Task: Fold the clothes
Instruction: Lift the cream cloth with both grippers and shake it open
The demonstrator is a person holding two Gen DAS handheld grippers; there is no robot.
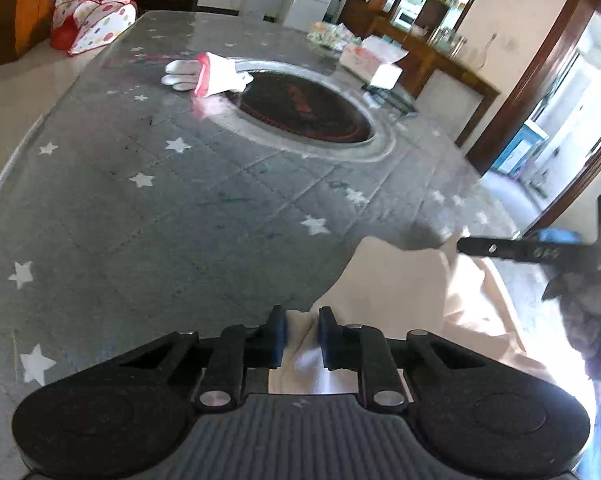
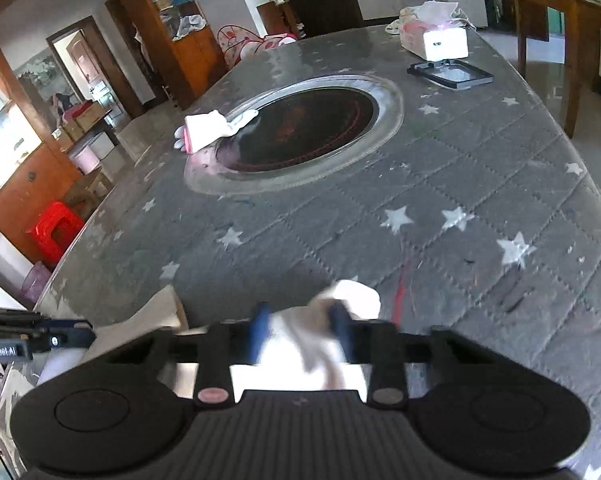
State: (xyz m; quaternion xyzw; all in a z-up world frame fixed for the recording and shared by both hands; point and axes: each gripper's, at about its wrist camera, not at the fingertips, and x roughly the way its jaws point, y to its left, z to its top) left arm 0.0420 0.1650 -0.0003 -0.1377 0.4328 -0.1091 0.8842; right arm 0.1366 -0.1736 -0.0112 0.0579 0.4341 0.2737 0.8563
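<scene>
A pale cream garment point(image 1: 396, 296) lies bunched at the near edge of the grey star-print table point(image 1: 180, 208). My left gripper point(image 1: 302, 334) is shut on a fold of it, with white cloth pinched between the dark blue pads. In the right wrist view my right gripper point(image 2: 300, 330) is blurred and also shut on the garment point(image 2: 360, 294), which bulges past the fingertips. The right gripper's fingers point(image 1: 500, 249) show side-on at the garment's far right. A folded white and pink piece point(image 1: 216, 74) rests on the rim of the round cooktop point(image 1: 304, 108).
A black round cooktop point(image 2: 300, 132) with a steel ring is sunk in the table's middle. A tissue box point(image 2: 436, 40) and a flat black frame point(image 2: 452, 74) sit at the far right. A red stool point(image 2: 54, 232) stands on the floor to the left.
</scene>
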